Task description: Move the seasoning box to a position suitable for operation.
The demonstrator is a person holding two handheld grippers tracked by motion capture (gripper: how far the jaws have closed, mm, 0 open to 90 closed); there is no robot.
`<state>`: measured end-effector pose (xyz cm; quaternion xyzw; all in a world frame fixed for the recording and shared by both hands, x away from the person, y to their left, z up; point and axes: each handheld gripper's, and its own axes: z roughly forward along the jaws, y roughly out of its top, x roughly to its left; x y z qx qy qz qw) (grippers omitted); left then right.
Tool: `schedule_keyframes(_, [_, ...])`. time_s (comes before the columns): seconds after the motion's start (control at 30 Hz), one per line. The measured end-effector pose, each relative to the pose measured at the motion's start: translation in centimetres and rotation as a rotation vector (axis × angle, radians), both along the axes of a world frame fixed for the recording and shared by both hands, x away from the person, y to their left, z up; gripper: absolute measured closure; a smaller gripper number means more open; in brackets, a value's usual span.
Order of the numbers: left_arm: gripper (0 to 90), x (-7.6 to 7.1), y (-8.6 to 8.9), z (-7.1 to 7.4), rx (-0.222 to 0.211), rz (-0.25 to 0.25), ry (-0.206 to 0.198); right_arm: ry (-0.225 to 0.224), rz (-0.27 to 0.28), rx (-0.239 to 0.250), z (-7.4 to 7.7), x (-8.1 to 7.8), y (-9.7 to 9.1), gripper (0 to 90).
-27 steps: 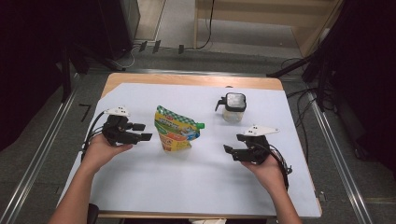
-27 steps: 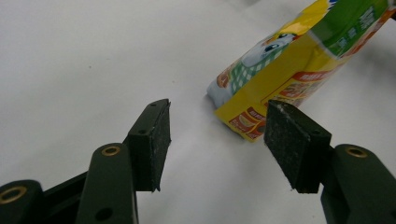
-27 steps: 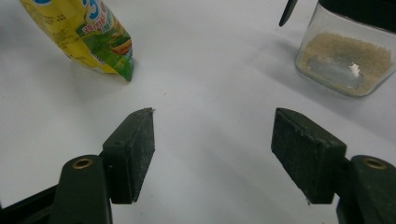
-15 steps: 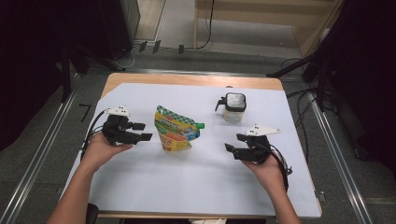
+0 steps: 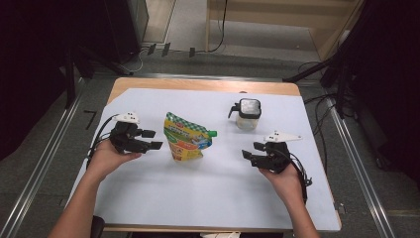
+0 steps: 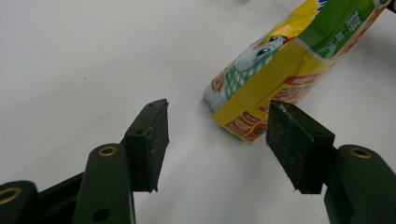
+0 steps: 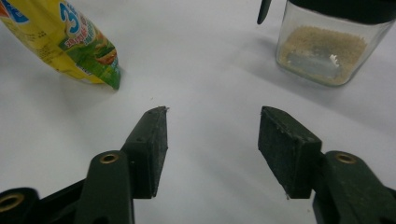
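Observation:
A yellow and green refill pouch [image 5: 185,137] with a green spout stands near the middle of the white table [image 5: 198,193]. My left gripper [image 5: 151,139] rests just left of it, open and empty, jaws pointing at the pouch [image 6: 285,60]. A small clear glass jar [image 5: 248,113] with a black lid and handle stands to the back right; it holds some tan grains [image 7: 322,51]. My right gripper [image 5: 250,151] sits in front of the jar, open and empty, pointing left toward the pouch [image 7: 70,42].
The white sheet covers a wooden table whose edge [image 5: 198,85] shows at the back. Metal rails [image 5: 39,168] run along both sides on the floor. Dark equipment and cables [image 5: 341,74] stand beyond the table.

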<state>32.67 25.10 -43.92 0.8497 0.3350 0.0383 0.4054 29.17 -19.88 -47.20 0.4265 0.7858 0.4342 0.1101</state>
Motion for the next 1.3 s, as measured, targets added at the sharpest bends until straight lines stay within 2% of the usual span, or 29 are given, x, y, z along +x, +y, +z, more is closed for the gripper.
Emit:
schedule_keyframes(0.23, [38.5,-0.1,0.0,0.4,-0.018,-0.009,-0.009,-0.013,0.006,-0.011,0.2,0.0,0.1,44.3])
schedule_keyframes(0.33, [38.2,-0.1,0.0,0.4,-0.011,-0.008,-0.009,-0.001,0.007,-0.005,0.3,0.0,0.1,48.2])
schedule_keyframes(0.4, [38.3,-0.2,0.0,0.5,-0.010,-0.012,-0.008,0.002,-0.002,0.002,0.5,0.1,0.0,47.0])
schedule_keyframes(0.47, [38.4,-0.2,0.0,0.5,-0.011,-0.013,-0.010,-0.010,-0.009,0.001,0.5,0.1,0.1,45.8])
schedule_keyframes(0.5, [38.5,-0.2,-0.1,0.6,-0.013,-0.015,-0.011,-0.031,-0.026,-0.006,0.5,0.1,0.0,44.4])
schedule_keyframes(0.67, [38.6,-0.3,-0.3,0.6,-0.007,-0.021,-0.016,-0.006,-0.056,-0.002,0.4,0.6,0.0,45.3])
schedule_keyframes(0.7, [38.6,-0.4,-0.4,0.7,-0.007,-0.026,-0.016,-0.023,-0.067,-0.014,0.6,1.0,0.0,44.3])
schedule_keyframes(0.83, [38.7,-0.3,-0.4,0.6,0.001,-0.025,-0.013,-0.045,-0.087,-0.044,0.7,1.8,0.2,38.5])
schedule_keyframes(0.9, [38.7,-0.3,-0.4,0.6,0.002,-0.024,-0.015,-0.034,-0.128,-0.055,0.6,2.8,0.3,34.3])
schedule_keyframes(0.97, [38.8,-0.3,-0.3,0.6,-0.003,-0.027,-0.015,-0.036,-0.144,-0.059,0.5,3.2,0.3,32.3])
schedule_keyframes(1.07, [38.9,-0.3,-0.3,0.6,-0.004,-0.027,-0.015,-0.028,-0.205,-0.057,0.3,4.4,0.4,24.5])
schedule_keyframes(1.1, [38.9,-0.3,-0.3,0.6,0.000,-0.027,-0.015,-0.019,-0.242,-0.067,0.1,5.3,0.6,20.1])
schedule_keyframes(1.13, [38.9,-0.3,-0.3,0.6,0.000,-0.027,-0.015,-0.019,-0.242,-0.067,0.1,5.3,0.6,20.1])
schedule_keyframes(1.17, [38.9,-0.3,-0.3,0.6,-0.001,-0.028,-0.014,-0.025,-0.276,-0.060,-0.1,6.2,0.9,18.1])
schedule_keyframes(1.2, [38.9,-0.3,-0.3,0.6,-0.001,-0.028,-0.014,-0.025,-0.276,-0.060,-0.1,6.2,0.9,18.1])
schedule_keyframes(1.23, [38.9,-0.4,-0.3,0.6,-0.003,-0.029,-0.016,-0.007,-0.304,-0.046,-0.4,7.0,1.1,15.2])
schedule_keyframes(1.3, [38.9,-0.4,-0.3,0.6,-0.005,-0.030,-0.017,-0.011,-0.319,-0.056,-0.5,7.4,1.3,13.9])
